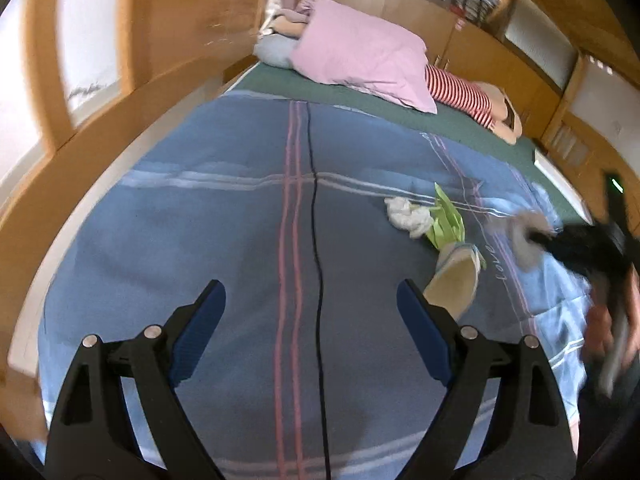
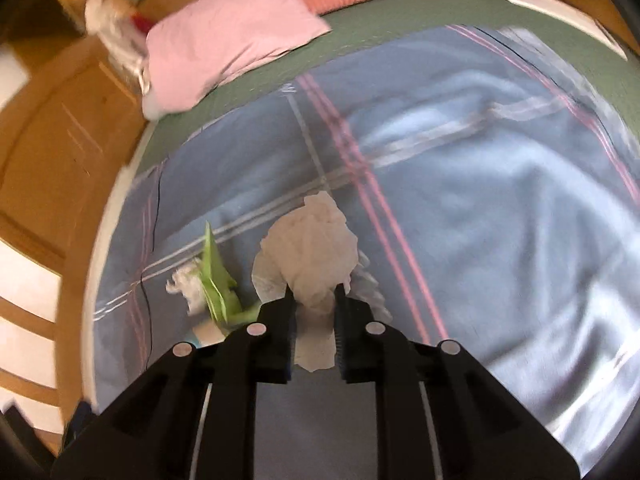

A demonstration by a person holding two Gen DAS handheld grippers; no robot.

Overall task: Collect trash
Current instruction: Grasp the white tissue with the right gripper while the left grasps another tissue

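Right tool (image 2: 314,300) clamped on crumpled white tissue (image 2: 308,248), lifted clear of bed. Left tool (image 1: 310,312) spread wide, empty, over blanket. Risk — soft tissue pinched only at lower edge; may tear or slip free in fast swing. Remaining trash — smaller white wad (image 1: 408,216), green wrapper (image 1: 448,220), paper cup (image 1: 452,284) — lies bunched together on blue plaid blanket (image 1: 224,232); grab could snag cloth or black cord (image 1: 316,240). Pink pillow (image 1: 360,48) at far end, wooden cabinets (image 1: 500,64) around.

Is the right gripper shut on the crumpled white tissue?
Shut on it: the right gripper has its jaws close together, pinching the crumpled white tissue above the blue plaid bedspread.
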